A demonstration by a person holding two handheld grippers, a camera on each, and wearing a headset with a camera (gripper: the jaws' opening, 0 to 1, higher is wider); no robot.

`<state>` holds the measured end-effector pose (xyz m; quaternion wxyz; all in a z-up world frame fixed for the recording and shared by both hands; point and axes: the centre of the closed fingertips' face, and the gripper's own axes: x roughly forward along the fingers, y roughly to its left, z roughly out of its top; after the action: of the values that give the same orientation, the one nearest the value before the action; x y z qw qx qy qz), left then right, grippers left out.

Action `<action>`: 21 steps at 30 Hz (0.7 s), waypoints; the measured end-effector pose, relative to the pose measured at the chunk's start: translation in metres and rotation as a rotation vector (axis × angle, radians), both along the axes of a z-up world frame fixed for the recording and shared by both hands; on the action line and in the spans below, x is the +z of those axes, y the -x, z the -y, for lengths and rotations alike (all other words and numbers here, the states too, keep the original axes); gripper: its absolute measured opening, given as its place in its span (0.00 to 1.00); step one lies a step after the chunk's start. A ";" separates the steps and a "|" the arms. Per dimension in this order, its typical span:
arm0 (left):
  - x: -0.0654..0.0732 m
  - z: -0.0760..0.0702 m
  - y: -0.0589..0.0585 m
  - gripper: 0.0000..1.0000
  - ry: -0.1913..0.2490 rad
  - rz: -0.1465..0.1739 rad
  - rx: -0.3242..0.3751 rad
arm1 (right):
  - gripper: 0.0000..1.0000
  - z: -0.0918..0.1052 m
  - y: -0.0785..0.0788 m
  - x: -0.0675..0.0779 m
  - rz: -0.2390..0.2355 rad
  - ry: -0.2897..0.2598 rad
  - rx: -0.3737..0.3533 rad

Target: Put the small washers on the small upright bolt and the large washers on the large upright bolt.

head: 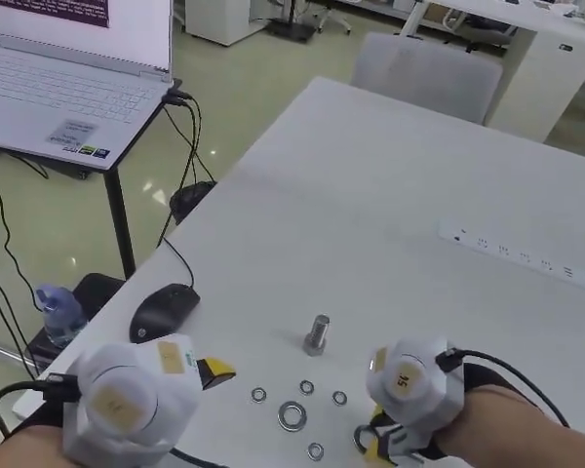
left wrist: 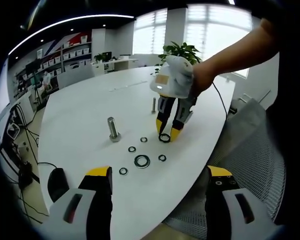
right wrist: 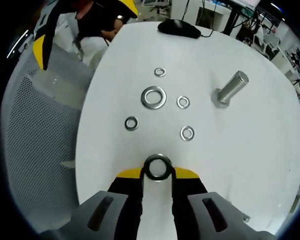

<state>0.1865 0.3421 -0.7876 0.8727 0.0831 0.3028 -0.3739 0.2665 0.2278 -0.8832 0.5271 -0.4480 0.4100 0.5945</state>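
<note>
While the right claw (right wrist: 157, 174) grips a large washer (right wrist: 157, 167) and the left claw (left wrist: 157, 174) gapes empty, five washers (right wrist: 153, 97) lie unplaced.

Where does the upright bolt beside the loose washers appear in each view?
Head view: bolt at lower centre.
Left gripper view: bolt left of centre.
Right gripper view: bolt at upper right, slanted in the picture.
Shared landmark: the big loose washer, lying near it.
</note>
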 end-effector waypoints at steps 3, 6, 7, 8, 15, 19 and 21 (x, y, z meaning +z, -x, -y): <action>-0.001 0.000 0.000 0.75 -0.001 -0.004 -0.002 | 0.21 0.001 -0.001 0.001 -0.007 0.011 -0.023; 0.000 0.000 -0.001 0.75 0.000 0.000 -0.005 | 0.21 0.001 0.003 0.003 -0.029 0.006 -0.042; 0.000 0.000 -0.001 0.75 -0.001 0.000 -0.004 | 0.21 0.002 0.003 0.003 -0.027 0.008 -0.038; 0.001 0.000 -0.001 0.75 -0.001 0.000 -0.003 | 0.21 0.002 0.003 0.005 -0.028 0.007 -0.039; 0.000 -0.001 -0.002 0.75 -0.006 0.000 -0.003 | 0.21 0.005 -0.003 0.021 -0.035 0.008 -0.056; -0.001 -0.001 -0.001 0.75 -0.015 -0.003 -0.009 | 0.21 0.004 -0.010 0.035 -0.029 0.002 -0.066; -0.002 0.000 -0.001 0.75 -0.017 -0.003 -0.011 | 0.21 0.003 -0.012 0.042 -0.038 0.004 -0.076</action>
<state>0.1870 0.3424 -0.7891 0.8695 0.0915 0.3066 -0.3764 0.2786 0.2249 -0.8408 0.5405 -0.4217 0.4376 0.5818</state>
